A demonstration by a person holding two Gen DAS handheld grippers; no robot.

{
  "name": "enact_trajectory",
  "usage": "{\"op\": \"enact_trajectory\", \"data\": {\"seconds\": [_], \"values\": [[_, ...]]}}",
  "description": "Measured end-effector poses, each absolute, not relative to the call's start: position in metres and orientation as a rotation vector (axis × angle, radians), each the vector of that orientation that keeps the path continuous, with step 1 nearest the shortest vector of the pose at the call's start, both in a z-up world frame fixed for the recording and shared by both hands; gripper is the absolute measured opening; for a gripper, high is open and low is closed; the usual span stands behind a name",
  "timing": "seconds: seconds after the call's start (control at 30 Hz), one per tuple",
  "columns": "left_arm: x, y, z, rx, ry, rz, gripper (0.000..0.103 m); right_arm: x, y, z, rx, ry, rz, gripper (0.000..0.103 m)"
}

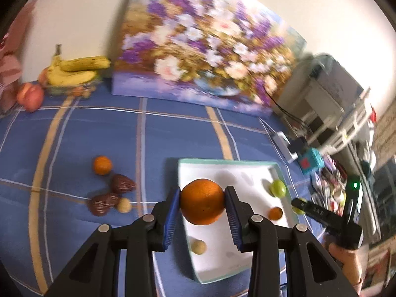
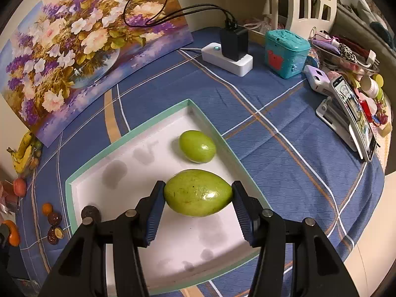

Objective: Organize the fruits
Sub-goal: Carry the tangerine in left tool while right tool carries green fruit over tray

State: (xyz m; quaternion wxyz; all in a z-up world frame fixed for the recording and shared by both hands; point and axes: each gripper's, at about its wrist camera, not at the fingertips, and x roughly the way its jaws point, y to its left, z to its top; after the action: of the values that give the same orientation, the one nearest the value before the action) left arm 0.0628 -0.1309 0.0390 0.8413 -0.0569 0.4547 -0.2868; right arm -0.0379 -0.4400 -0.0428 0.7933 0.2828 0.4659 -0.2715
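In the left wrist view my left gripper (image 1: 203, 191) is shut on a big orange (image 1: 202, 208), held over the left part of a white tray with a teal rim (image 1: 222, 161). Inside the tray lie a green fruit (image 1: 278, 188), a small orange fruit (image 1: 275, 213) and a beige ball (image 1: 198, 246). My right gripper (image 2: 198, 188) is shut on a large green fruit (image 2: 198, 198) above the same tray (image 2: 158, 115), near the other green fruit (image 2: 197, 146). On the cloth to the left lie a small orange (image 1: 102, 165), two dark red fruits (image 1: 122, 184) and a beige ball (image 1: 124, 205).
A flower painting (image 1: 198, 44) leans on the wall behind. Bananas (image 1: 76, 70) and a red fruit (image 1: 31, 96) sit far left. A power strip with a charger (image 2: 227, 57), a teal box (image 2: 287, 53), a phone on a stand (image 2: 354, 116) and clutter fill the right side.
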Motion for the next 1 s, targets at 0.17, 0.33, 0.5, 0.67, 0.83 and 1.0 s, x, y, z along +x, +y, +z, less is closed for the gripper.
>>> {"op": "enact_trajectory", "data": {"seconds": [0.17, 0.33, 0.5, 0.67, 0.83, 1.0], "values": [[0.053, -0.166, 0.026, -0.060, 1.014, -0.673, 0.039, -0.046, -0.446, -0.046, 0.627, 1.000, -0.592, 0.056], [0.049, -0.185, 0.009, -0.030, 1.077, -0.692, 0.039, -0.049, -0.448, -0.049, 0.628, 1.016, -0.593, 0.056], [0.047, -0.206, -0.014, 0.047, 1.135, -0.679, 0.039, -0.051, -0.449, -0.055, 0.613, 1.048, -0.601, 0.056], [0.048, -0.220, -0.044, 0.115, 1.209, -0.654, 0.039, -0.051, -0.450, -0.065, 0.588, 1.092, -0.617, 0.056], [0.047, -0.225, -0.059, 0.144, 1.245, -0.641, 0.039, -0.053, -0.455, -0.077, 0.609, 1.114, -0.629, 0.056], [0.048, -0.226, -0.070, 0.162, 1.270, -0.622, 0.039, -0.051, -0.453, -0.088, 0.614, 1.145, -0.622, 0.056]]}}
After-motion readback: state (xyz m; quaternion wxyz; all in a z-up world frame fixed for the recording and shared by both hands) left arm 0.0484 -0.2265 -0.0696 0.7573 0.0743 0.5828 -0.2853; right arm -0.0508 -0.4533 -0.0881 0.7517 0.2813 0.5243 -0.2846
